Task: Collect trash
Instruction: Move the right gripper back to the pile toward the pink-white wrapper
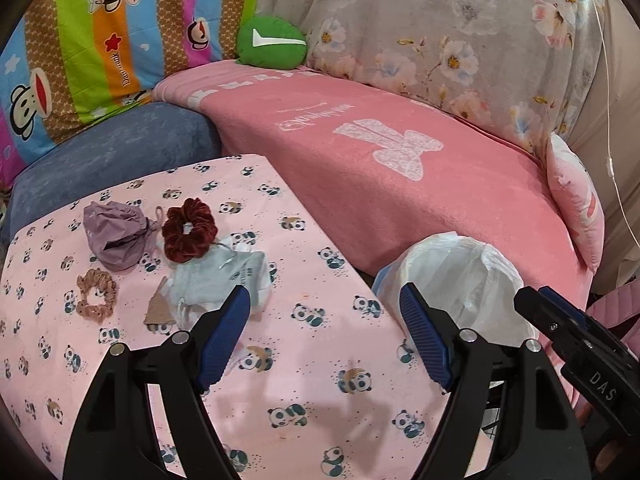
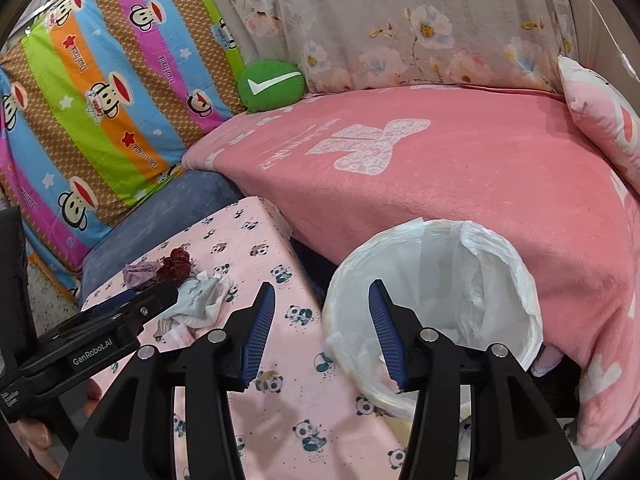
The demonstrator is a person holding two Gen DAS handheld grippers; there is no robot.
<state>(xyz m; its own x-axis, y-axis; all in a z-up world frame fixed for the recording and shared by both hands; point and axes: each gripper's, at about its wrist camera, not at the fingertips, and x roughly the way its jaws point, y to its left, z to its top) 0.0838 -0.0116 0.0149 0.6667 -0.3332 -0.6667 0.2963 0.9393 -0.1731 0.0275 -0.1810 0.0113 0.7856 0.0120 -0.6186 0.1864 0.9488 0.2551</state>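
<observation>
On the panda-print tabletop (image 1: 304, 364), a crumpled heap of pale wrappers and tissue (image 1: 224, 280) lies toward the far left side, with a small brown paper scrap (image 1: 158, 308) touching its near edge. Just behind the heap sits a dark red scrunchie (image 1: 188, 232), beside a crumpled lilac cloth (image 1: 116, 236); a tan scrunchie (image 1: 96, 294) lies nearer, left of the paper scrap. The left gripper (image 1: 324, 308) hovers over the tabletop with its jaws wide apart and nothing between them, its left blue pad close to the right edge of the heap. Off the tabletop's right edge stands a bin lined with a white plastic bag (image 2: 496, 280), its mouth open upward. The right gripper (image 2: 322, 308) hangs above the gap between tabletop and bin, jaws likewise spread and holding nothing, the right pad over the bin's rim. Behind both runs a sofa covered by a pink blanket (image 1: 400, 168), with a round green cushion (image 1: 272, 42) at its back, a striped monkey-print pillow (image 2: 108, 92) to the left and a floral grey cover (image 1: 440, 32) above.
</observation>
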